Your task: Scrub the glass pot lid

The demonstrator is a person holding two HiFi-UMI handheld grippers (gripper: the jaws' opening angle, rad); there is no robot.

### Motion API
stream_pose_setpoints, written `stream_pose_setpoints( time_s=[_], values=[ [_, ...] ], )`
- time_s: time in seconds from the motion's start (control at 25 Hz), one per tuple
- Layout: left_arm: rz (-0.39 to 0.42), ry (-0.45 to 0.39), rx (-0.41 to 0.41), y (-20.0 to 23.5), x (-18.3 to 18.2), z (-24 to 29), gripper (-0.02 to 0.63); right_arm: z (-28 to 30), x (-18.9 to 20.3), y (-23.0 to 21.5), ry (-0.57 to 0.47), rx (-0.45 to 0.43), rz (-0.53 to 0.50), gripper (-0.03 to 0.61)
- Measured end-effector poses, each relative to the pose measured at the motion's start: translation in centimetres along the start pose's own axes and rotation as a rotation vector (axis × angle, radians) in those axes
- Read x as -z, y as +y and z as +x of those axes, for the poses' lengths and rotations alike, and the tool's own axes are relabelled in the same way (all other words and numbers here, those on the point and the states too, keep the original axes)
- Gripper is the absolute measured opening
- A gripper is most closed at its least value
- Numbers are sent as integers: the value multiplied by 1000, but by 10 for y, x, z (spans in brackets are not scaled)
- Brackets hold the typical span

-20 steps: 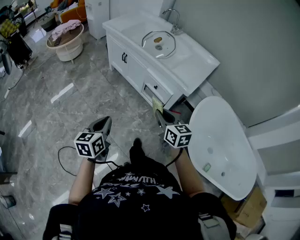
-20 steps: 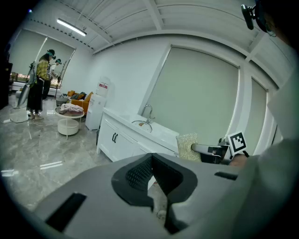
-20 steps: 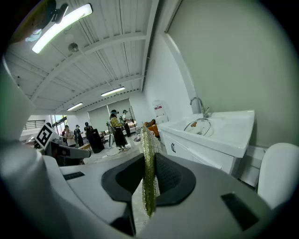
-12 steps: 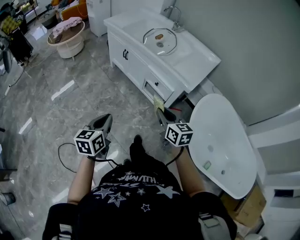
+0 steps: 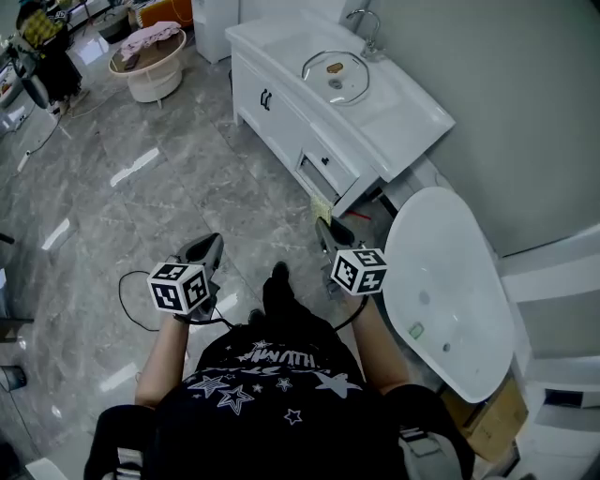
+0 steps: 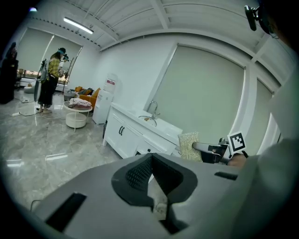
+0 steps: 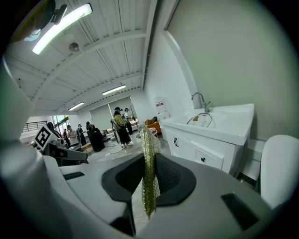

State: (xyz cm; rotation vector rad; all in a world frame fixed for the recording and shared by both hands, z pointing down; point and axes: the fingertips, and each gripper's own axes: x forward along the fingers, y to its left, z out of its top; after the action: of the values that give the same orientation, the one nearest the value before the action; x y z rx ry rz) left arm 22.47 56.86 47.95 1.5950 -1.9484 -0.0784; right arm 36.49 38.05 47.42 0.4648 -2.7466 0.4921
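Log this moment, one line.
left claw: shut, empty | right claw: shut on scouring pad | glass pot lid: in sink, untouched

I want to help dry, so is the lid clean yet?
Not yet. Done: the right tool grips the scrub pad. In hand: just that; the left tool is shut and empty. Left: the lid lies in the sink, away from both tools, so all the scrubbing.

I stand in a big open hall with a bathroom corner set up in it. A white vanity cabinet (image 5: pixel 281 112) with a tap (image 5: pixel 366 19) and a bathtub (image 5: pixel 450 291) stand on grey marble floor (image 5: pixel 141 216). Strip lights (image 7: pixel 60 23) hang overhead, and people (image 7: pixel 119 123) stand across the room.
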Motion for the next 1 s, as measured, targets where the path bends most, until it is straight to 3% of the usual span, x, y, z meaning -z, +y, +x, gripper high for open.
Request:
stream_pose_setpoints(
  time_s=[0.52, 1.0],
  values=[
    [-28, -38, -4, 13, -20, 5, 8, 13, -16, -11, -5, 34, 9, 67],
    [-31, -12, -53, 59, -62, 80, 8, 109, -40, -65, 18, 5, 58, 67]
  ],
)
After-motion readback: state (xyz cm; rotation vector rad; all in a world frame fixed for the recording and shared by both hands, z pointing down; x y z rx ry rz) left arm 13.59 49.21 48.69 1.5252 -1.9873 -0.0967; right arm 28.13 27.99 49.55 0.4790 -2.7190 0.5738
